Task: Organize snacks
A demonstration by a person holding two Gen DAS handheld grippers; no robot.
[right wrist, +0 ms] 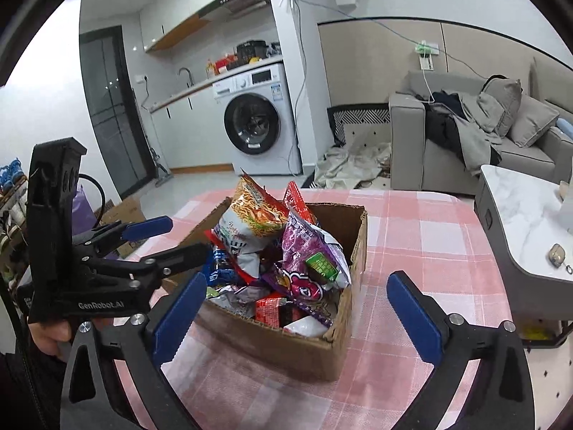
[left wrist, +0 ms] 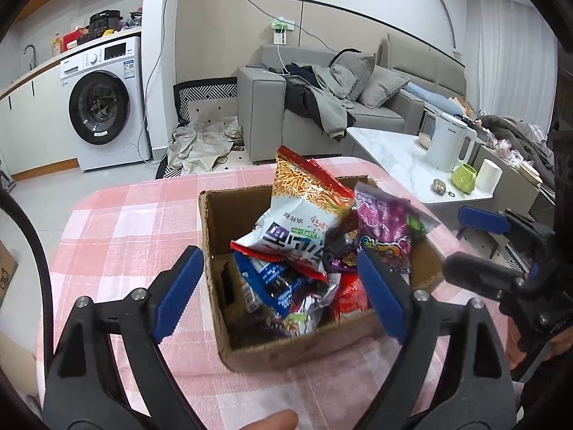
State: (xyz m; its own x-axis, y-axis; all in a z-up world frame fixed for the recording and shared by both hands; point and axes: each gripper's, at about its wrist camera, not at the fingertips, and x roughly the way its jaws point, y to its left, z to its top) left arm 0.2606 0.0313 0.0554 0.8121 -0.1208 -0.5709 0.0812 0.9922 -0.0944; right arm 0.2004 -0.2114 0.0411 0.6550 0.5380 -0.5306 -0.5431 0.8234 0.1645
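An open cardboard box (left wrist: 211, 229) (right wrist: 354, 251) stands on the pink checked tablecloth and holds several snack packs. An orange-and-white noodle snack bag (left wrist: 304, 200) (right wrist: 250, 222) stands tallest, with a purple candy bag (left wrist: 386, 222) (right wrist: 308, 254) beside it. Red, blue and silver packs lie lower in the box. My left gripper (left wrist: 283, 297) is open and empty just above the box's near side; it also shows in the right wrist view (right wrist: 172, 236) at the box's left. My right gripper (right wrist: 297, 311) is open and empty in front of the box; it also shows in the left wrist view (left wrist: 469, 240) at the box's right.
The round table (left wrist: 118, 222) carries only the box. A white marble coffee table (left wrist: 394, 150) to the right holds a white kettle (left wrist: 447, 143), a green cup (left wrist: 463, 177) and a white cylinder. A grey sofa (left wrist: 322, 107) and a washing machine (left wrist: 104, 104) stand behind.
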